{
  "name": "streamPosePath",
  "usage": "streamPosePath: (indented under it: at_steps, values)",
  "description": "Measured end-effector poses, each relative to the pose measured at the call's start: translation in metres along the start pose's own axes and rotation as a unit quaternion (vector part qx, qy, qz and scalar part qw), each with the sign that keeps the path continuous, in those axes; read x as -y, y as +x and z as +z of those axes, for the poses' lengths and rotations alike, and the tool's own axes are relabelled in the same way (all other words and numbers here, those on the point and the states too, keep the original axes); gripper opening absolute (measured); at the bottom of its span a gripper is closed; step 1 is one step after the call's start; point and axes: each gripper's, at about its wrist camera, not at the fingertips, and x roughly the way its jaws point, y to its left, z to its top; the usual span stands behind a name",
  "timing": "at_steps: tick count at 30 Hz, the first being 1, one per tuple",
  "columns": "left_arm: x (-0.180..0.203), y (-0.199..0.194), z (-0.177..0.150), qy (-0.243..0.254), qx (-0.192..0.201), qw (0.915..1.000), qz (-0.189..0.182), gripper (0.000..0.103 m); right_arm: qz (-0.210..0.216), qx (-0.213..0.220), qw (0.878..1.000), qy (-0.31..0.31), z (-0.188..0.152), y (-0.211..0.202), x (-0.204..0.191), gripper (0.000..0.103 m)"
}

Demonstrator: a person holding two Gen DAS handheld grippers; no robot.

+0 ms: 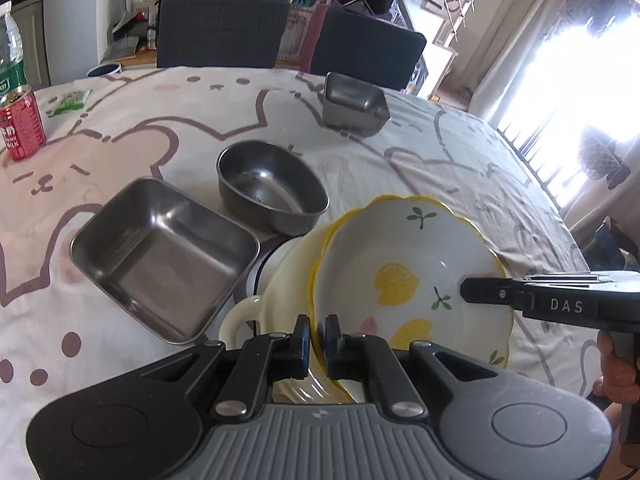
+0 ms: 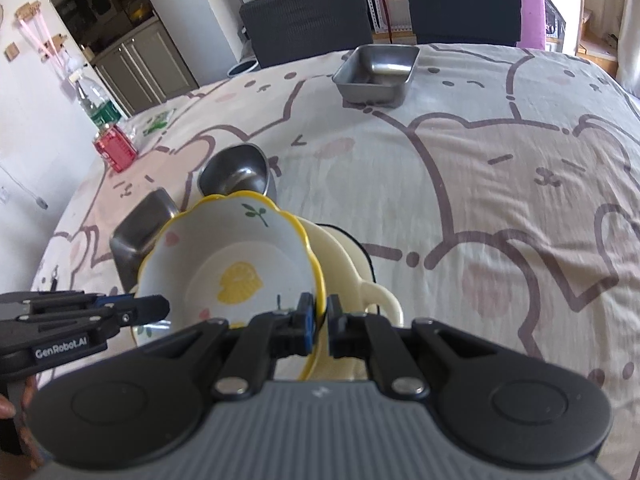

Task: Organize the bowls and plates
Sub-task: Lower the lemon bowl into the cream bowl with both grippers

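Observation:
A white lemon-print bowl with a yellow scalloped rim sits tilted in a cream handled dish. My left gripper is shut on the lemon bowl's near rim. My right gripper is shut on the opposite rim of the same bowl; it shows from the side in the left wrist view. A square steel tray and a round steel bowl stand just beyond.
A second square steel tray sits far across the bear-print tablecloth. A red can and a water bottle stand at the far left. Two dark chairs line the far edge.

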Motion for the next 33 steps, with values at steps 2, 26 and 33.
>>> streamPosePath:
  at_steps: [2,26,33]
  values:
    - [-0.001,0.002,0.0,0.001,-0.005,1.0,0.001,0.008,-0.003,-0.003,1.0,-0.005,0.0,0.003,-0.002,0.008]
    - [0.001,0.02,-0.005,0.047,-0.041,0.998,0.008,0.012,-0.03,-0.032,0.998,-0.042,0.003,0.021,-0.008,0.008]
    - [0.0,0.021,-0.004,0.048,-0.043,0.9979,0.003,0.012,-0.026,-0.037,0.998,-0.047,0.001,0.023,-0.006,0.008]
